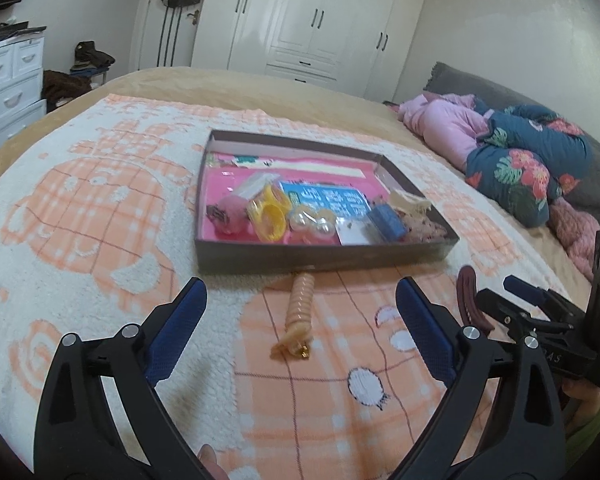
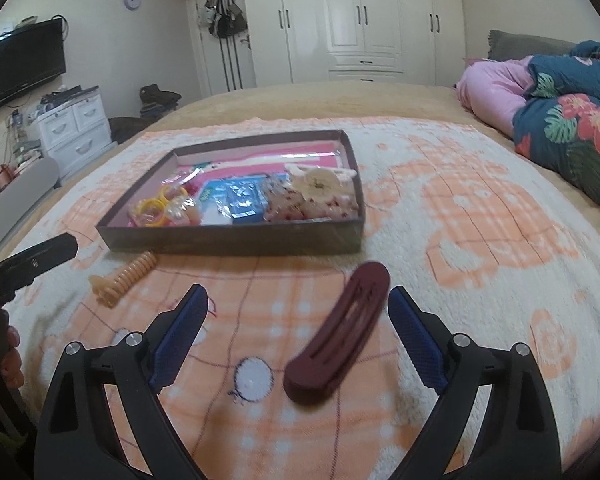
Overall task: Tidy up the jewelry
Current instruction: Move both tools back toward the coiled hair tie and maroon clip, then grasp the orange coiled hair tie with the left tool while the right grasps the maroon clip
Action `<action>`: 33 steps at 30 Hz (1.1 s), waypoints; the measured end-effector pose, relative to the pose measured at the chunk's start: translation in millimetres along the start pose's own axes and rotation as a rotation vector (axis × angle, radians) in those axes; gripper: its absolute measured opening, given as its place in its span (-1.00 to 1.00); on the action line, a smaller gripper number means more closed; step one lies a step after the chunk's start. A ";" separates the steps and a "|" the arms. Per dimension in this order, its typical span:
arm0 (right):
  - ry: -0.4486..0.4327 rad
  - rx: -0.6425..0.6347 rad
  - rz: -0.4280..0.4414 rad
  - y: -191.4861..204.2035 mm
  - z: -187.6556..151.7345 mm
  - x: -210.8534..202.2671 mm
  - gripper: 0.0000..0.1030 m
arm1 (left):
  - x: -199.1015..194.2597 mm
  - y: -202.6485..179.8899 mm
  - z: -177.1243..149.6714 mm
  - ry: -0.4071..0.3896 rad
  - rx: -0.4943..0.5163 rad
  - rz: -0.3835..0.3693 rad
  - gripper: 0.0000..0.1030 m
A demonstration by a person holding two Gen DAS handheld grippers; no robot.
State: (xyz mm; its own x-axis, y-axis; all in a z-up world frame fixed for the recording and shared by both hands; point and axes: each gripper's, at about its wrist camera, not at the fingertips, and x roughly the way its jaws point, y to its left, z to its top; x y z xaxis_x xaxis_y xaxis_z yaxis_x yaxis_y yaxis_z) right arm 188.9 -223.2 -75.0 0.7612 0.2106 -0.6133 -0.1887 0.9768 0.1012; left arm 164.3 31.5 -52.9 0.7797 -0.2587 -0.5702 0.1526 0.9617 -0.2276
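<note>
A dark shallow box (image 1: 324, 259) (image 2: 236, 237) lies on the blanket, holding several hair accessories and trinkets: a yellow ring (image 1: 270, 214), pearl beads (image 1: 312, 224), a blue clip (image 1: 388, 221), a cream claw clip (image 2: 320, 182). A peach spiral hair clip (image 1: 299, 312) (image 2: 124, 278) lies in front of the box, between the fingers of my open left gripper (image 1: 302, 332). A maroon hair clip (image 2: 338, 334) (image 1: 470, 300) lies on the blanket between the fingers of my open right gripper (image 2: 298, 336). Both grippers are empty.
An orange and white blanket (image 1: 100, 216) covers the bed. A pink and floral quilt pile (image 1: 512, 148) (image 2: 560, 116) lies at the right. White wardrobes (image 2: 360, 16) and a drawer unit (image 1: 8, 80) stand beyond the bed.
</note>
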 end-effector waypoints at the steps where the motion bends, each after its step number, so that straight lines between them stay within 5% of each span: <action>1: 0.011 0.007 -0.007 -1.8 -2.6 1.1 0.73 | 1.7 -2.3 -2.5 0.006 0.010 0.001 0.68; 10: 0.118 0.088 -0.019 -18.9 -13.4 27.0 0.69 | 21.2 -7.2 -21.3 0.070 0.045 0.021 0.68; 14: 0.146 0.054 -0.011 -12.3 -17.5 36.1 0.30 | 29.2 -3.3 -23.3 0.091 0.030 0.025 0.68; 16: 0.149 0.020 0.008 -6.3 -18.5 37.7 -0.23 | 33.0 -2.3 -22.6 0.101 0.026 0.029 0.68; 18: 0.157 0.014 0.047 -2.8 -17.9 38.6 -0.36 | 38.2 -1.6 -22.3 0.122 0.025 0.030 0.66; 21: 0.156 -0.009 0.102 6.3 -18.2 35.6 -0.37 | 42.7 -1.3 -23.2 0.144 0.026 0.040 0.31; 25: 0.135 -0.044 0.194 22.3 -18.3 26.8 -0.37 | 44.8 0.7 -25.0 0.169 0.032 0.060 -0.54; 33: 0.081 -0.072 0.269 35.6 -9.5 8.6 -0.37 | 26.7 3.1 -20.7 0.142 0.026 0.023 -0.63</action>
State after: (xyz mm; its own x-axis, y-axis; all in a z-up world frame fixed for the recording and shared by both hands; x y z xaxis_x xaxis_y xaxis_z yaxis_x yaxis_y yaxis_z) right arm 182.9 -187.0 -84.1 0.6264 0.4551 -0.6329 -0.4229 0.8804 0.2146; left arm 173.1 25.7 -85.1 0.6895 -0.2451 -0.6816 0.1532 0.9691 -0.1934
